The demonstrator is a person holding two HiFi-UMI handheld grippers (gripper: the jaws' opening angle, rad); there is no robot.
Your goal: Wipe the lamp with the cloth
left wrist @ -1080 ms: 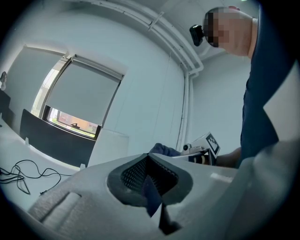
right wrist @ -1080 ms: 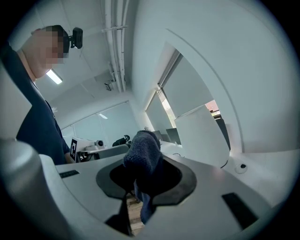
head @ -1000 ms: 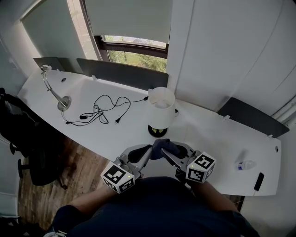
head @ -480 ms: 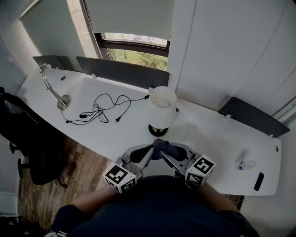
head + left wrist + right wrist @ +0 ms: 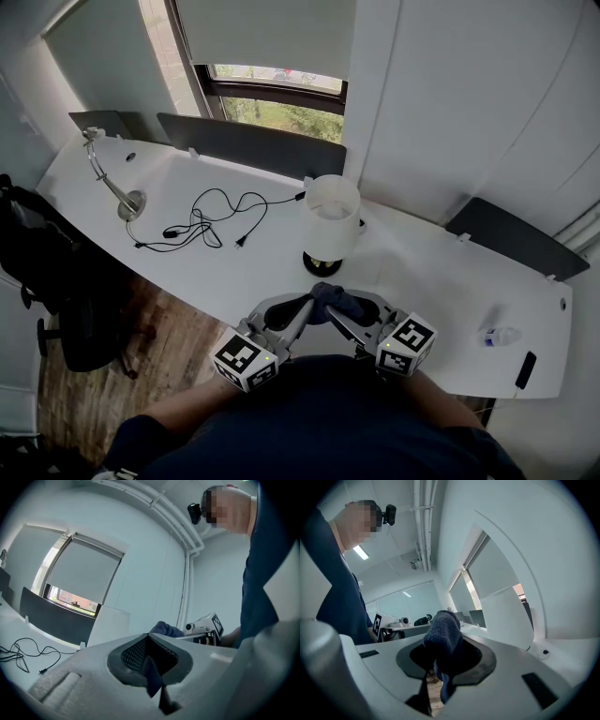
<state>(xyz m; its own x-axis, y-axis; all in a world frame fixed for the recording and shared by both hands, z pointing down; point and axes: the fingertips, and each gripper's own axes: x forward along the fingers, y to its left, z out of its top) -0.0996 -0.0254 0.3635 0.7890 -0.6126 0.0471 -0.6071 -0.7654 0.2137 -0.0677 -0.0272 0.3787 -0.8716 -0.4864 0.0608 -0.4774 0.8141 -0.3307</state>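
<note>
1. The dark blue cloth [image 5: 336,298] is held up at the near edge of the surface [image 5: 441,300], just in front of the table lamp [image 5: 330,223]. It is probably being gathered between both tools before it goes to the white shade.
2. The left tool [image 5: 152,667] is clenched on a thin corner of the cloth. The right tool [image 5: 440,667] is clamped on a thick, bunched fold of it.
3. The two tools meet almost tip to tip close to the person's body. They angle inward toward each other, with their marker cubes nearest the person.
4. The lamp stands upright near the middle of the surface and nothing touches it, so wiping seems not yet begun. A loose black cable [image 5: 202,223] lies toward the left end.
</note>
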